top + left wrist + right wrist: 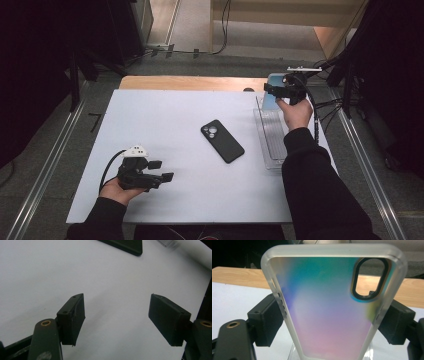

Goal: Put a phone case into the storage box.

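My right tool (329, 315) grips an iridescent phone case (329, 305) by its frosted side edges, lifted at about two o'clock on the white tabletop (165, 120) above the clear tray (272, 145); I can read no brand or writing on the case. My left tool (116, 317) rests at about seven o'clock with its jaws parted and nothing between them, bare tabletop beneath. A black phone (222, 141) lies camera-side up near the centre, well apart from both tools, showing no legible label.
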`<state>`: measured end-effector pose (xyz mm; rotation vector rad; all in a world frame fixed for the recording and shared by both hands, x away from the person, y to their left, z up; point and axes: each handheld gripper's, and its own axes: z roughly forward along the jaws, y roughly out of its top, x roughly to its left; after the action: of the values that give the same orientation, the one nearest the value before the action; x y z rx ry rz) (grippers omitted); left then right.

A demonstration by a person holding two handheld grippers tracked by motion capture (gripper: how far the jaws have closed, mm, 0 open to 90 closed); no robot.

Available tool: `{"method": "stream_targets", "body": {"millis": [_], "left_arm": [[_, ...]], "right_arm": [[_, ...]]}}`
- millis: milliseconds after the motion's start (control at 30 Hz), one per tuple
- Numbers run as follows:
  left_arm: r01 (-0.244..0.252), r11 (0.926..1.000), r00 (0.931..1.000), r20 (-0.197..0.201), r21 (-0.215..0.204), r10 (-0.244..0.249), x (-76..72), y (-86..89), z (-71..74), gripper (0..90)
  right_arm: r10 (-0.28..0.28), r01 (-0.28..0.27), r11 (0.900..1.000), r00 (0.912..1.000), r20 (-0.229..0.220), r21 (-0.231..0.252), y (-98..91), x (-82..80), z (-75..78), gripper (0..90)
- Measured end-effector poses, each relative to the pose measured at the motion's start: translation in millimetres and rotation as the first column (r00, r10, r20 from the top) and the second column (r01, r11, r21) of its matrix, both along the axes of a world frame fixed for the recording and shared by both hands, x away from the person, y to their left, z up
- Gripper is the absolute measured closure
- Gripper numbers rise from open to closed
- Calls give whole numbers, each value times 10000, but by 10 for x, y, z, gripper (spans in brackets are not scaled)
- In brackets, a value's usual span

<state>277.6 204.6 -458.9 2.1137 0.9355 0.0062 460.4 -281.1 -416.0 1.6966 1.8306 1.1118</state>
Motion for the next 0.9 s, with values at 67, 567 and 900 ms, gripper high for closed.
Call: {"method": "stream_targets", "body": {"millis": [67,567,900], "left_arm": [[23,10000,10000,2,4,-23,2,0,0,299],[85,10000,9999,-53,-3,-85,11,0,-5,299],[136,9999,9999,-76,25,-136,11,-10,-12,299]], "right_arm": [[6,-6,10000,9999,-101,-18,14,25,-34,145],[-454,432,9979,9979,-466,-475,93,245,-348,141],[-335,314,9980,9987,-378,-540,114,241,-341,135]]}}
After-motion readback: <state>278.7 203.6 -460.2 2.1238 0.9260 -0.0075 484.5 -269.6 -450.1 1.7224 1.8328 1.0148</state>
